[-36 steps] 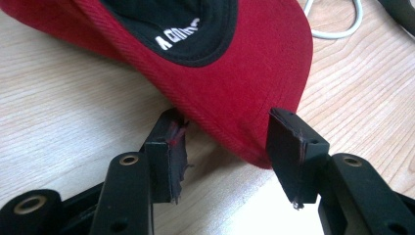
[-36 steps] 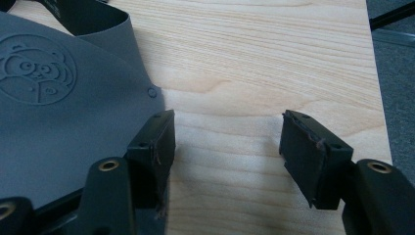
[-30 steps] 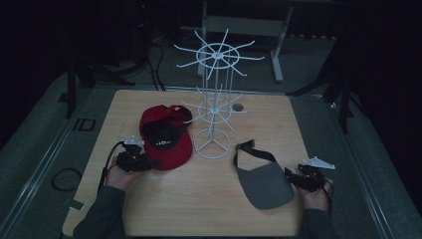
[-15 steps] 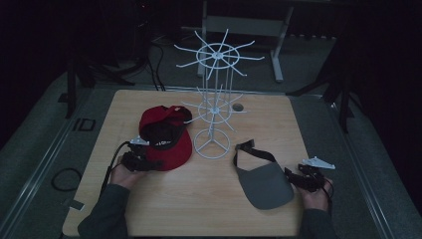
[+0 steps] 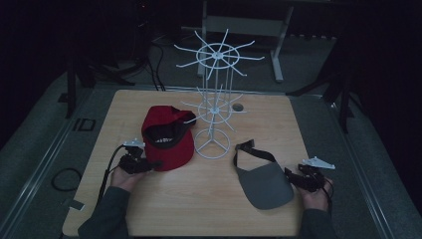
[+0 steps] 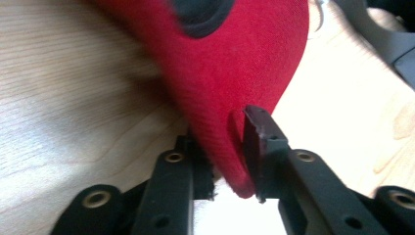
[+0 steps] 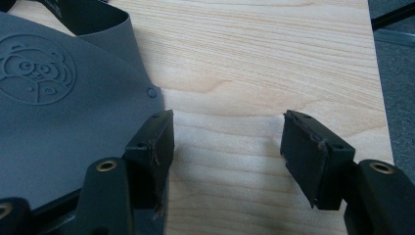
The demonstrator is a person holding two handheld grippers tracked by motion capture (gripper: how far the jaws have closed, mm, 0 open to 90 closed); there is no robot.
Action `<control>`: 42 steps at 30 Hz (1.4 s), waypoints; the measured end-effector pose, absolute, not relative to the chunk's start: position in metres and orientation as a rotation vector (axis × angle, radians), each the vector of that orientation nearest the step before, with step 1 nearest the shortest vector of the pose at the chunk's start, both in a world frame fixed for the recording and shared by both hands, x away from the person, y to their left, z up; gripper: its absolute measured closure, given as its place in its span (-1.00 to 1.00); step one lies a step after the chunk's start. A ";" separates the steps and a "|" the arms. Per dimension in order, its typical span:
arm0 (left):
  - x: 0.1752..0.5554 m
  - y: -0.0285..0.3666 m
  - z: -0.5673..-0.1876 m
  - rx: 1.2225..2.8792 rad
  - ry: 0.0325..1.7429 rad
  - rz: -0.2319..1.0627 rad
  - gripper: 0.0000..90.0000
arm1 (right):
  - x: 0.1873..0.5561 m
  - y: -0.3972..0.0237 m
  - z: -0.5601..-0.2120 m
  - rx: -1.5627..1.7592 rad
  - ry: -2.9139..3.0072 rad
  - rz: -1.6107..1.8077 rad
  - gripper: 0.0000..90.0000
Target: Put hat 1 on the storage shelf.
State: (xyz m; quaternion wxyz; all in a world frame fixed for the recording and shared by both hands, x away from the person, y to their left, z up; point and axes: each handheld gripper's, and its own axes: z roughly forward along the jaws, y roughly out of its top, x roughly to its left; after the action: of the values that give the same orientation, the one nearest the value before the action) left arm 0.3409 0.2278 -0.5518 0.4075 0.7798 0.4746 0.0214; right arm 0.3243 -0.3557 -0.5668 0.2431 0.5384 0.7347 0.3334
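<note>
Left tool (image 6: 230, 161) pinches the red cap's (image 5: 166, 139) brim on the desk (image 5: 199, 199) — seemingly a lift toward the wire rack (image 5: 214, 107). Right tool (image 7: 227, 156) gapes beside the grey visor (image 5: 263, 181) — closing comes next.

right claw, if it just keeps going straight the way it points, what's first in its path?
Probably bare table. The right claw stands open; the grey visor lies beside one jaw, off the centre line. Depth is unclear.
</note>
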 end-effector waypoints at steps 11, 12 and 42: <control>0.331 0.231 -0.547 1.936 1.161 0.158 0.91 | 0.325 -0.356 -0.567 1.473 2.008 0.913 -0.18; 0.330 0.233 -0.546 1.926 1.176 0.189 0.91 | 0.325 -0.356 -0.567 1.473 2.008 0.913 -0.18; 0.330 0.260 -0.521 1.857 1.222 0.389 0.91 | 0.325 -0.356 -0.567 1.470 2.010 0.918 -0.19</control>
State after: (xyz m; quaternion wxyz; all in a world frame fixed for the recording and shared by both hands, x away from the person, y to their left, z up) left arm 0.3304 0.2597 -0.5210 0.4279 0.7437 0.4894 0.1558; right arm 0.3249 -0.3563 -0.5668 0.2414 0.5376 0.7349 0.3356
